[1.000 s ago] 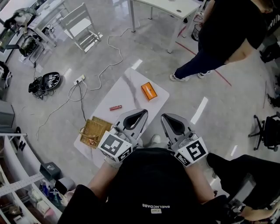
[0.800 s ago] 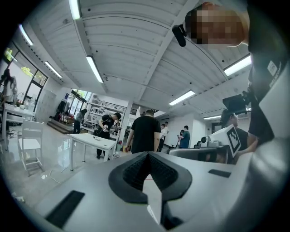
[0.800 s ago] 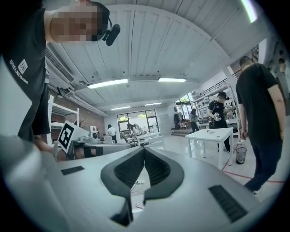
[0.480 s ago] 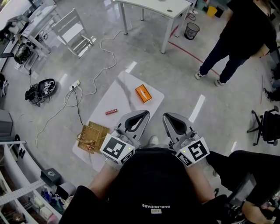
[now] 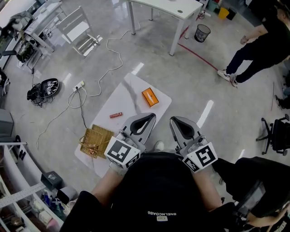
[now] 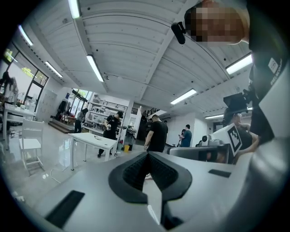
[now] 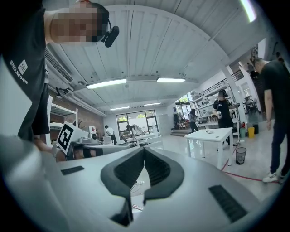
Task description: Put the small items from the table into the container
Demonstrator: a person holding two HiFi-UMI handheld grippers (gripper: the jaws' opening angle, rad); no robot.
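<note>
A low white table [image 5: 128, 96] stands on the floor ahead of me. On it lie an orange box [image 5: 150, 97] near the far end and a small red item [image 5: 116, 115] at the left edge. A woven golden basket [image 5: 96, 138] sits at the near left corner. My left gripper [image 5: 147, 117] and right gripper [image 5: 176, 121] are held side by side close to my chest, over the table's near end, pointing level. Both are shut with nothing between the jaws, as the left gripper view [image 6: 147, 156] and the right gripper view [image 7: 144, 149] show.
White cables and a power strip [image 5: 82, 84] lie on the floor left of the table. A white chair [image 5: 81, 28] stands far left, a white desk [image 5: 168, 7] and a bin [image 5: 201, 32] beyond. A person [image 5: 262, 44] walks at the far right, near an office chair [image 5: 275, 134].
The person in black has walked away to the right. Both grippers stay shut and side by side, with the table sitting slightly higher in the picture.
</note>
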